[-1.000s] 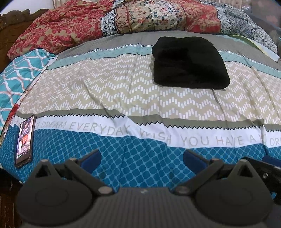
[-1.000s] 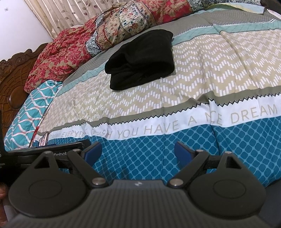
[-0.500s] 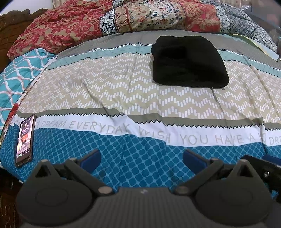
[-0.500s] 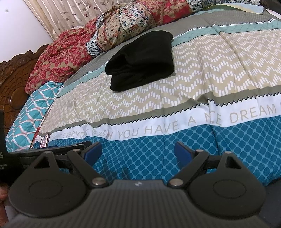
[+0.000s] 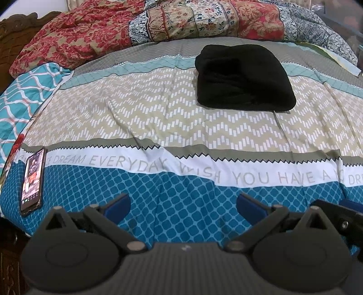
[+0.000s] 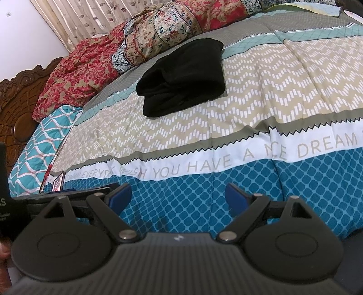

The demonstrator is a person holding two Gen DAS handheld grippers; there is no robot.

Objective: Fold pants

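Two tongs spread wide, black pants folded on the bed

Both tongs hang over the near edge of the bed, each with its blue pads far apart and nothing between them. The left tongs (image 5: 182,205) sit above the blue diamond-print band of the bedspread (image 5: 158,118); the right tongs (image 6: 179,196) hover over the same band, just beside the left unit, whose dark body shows at the left border of the right wrist view.

The black pants (image 5: 244,79) lie as a compact folded bundle on the beige zigzag stripe, well apart from both tongs, near the heap of red and floral bedding (image 5: 140,29) at the far side. In the right wrist view the pants (image 6: 183,76) show stacked layers along their near-left edge.

A phone (image 5: 33,179) rests face up on the bedspread at the far left, screen lit. A carved wooden headboard (image 6: 15,95) stands at the left, with curtains (image 6: 86,20) behind.
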